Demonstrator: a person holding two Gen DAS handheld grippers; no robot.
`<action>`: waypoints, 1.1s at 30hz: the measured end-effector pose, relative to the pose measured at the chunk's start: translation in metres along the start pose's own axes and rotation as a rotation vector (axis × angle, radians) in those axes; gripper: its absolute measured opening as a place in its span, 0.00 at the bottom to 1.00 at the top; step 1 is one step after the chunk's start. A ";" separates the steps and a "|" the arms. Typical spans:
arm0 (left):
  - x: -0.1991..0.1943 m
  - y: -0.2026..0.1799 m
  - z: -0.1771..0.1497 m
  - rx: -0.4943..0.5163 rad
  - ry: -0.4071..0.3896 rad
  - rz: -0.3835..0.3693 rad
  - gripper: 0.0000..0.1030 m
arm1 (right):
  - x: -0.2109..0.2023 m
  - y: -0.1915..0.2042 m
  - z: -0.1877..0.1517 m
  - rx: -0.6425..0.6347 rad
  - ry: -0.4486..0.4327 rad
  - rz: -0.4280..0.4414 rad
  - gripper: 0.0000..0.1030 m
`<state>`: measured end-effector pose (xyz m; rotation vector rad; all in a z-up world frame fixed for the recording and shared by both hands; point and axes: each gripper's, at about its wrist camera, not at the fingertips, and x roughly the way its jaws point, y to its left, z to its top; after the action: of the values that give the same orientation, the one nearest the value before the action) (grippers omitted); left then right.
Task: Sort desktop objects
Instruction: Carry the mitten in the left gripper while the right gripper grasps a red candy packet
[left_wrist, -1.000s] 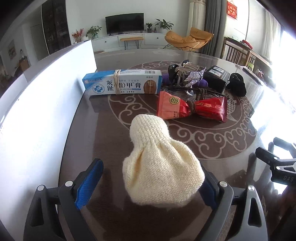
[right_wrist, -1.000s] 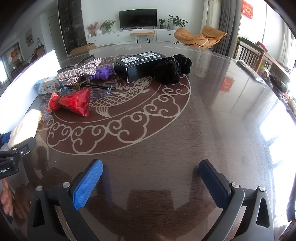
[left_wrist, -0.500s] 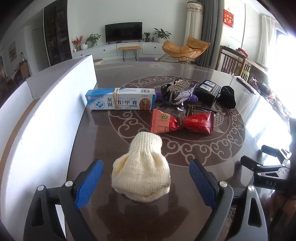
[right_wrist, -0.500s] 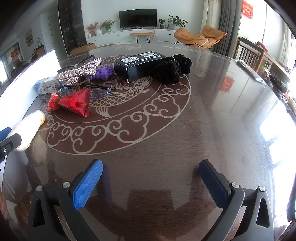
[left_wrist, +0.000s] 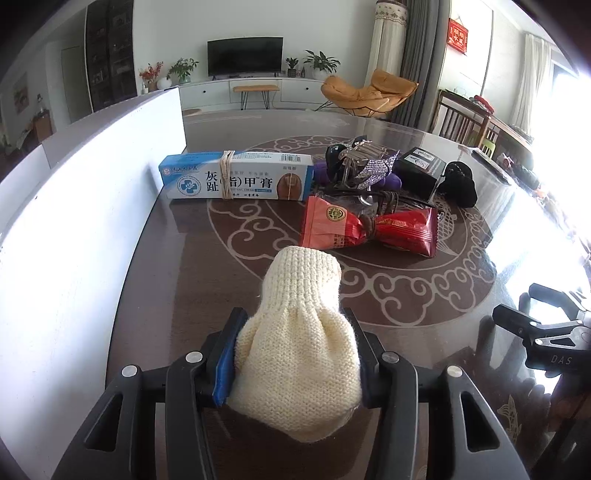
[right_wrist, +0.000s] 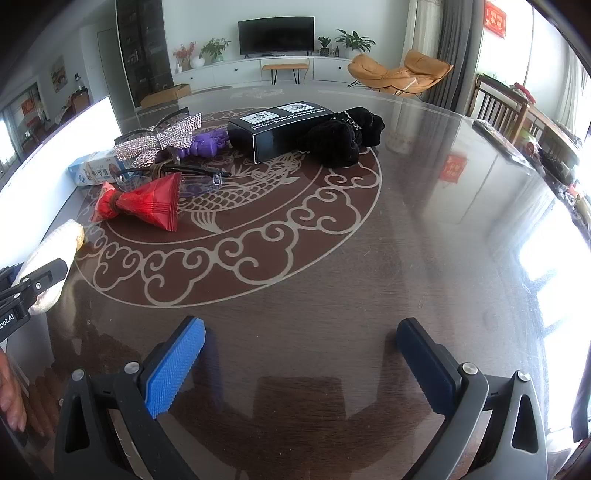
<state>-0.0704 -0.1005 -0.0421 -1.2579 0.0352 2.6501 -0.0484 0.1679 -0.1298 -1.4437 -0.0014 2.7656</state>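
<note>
Left wrist view: the left gripper (left_wrist: 293, 360) at bottom centre is closing, its jaws pressing both sides of a cream knitted sock (left_wrist: 295, 350) resting on the table (left_wrist: 424, 339). Above lie a red snack packet (left_wrist: 365, 230) and blue ointment box (left_wrist: 236, 181)

Right wrist view: the right gripper (right_wrist: 301, 354) stands wide open over bare table at the bottom, the sock at the left edge

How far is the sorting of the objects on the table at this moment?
Nothing looks sorted yet. In hand: the left gripper is closing its jaws on the cream knitted pouch, which lies between them. The right gripper is open over bare table. Left: the cream box, red snack packet, glittery bow, purple toy, black box and black cloth.
</note>
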 end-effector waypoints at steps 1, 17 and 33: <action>0.002 0.000 0.000 0.001 0.010 0.001 0.50 | 0.001 0.002 0.003 -0.026 0.020 0.016 1.00; 0.003 -0.005 0.000 0.041 0.019 0.048 0.51 | 0.048 0.147 0.097 -0.758 0.205 0.251 0.55; 0.000 -0.008 0.000 0.089 0.048 0.037 0.63 | -0.012 0.041 0.022 -0.399 0.301 0.376 0.55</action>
<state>-0.0690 -0.0932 -0.0414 -1.3044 0.1831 2.6175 -0.0609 0.1264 -0.1079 -2.1500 -0.3265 2.9122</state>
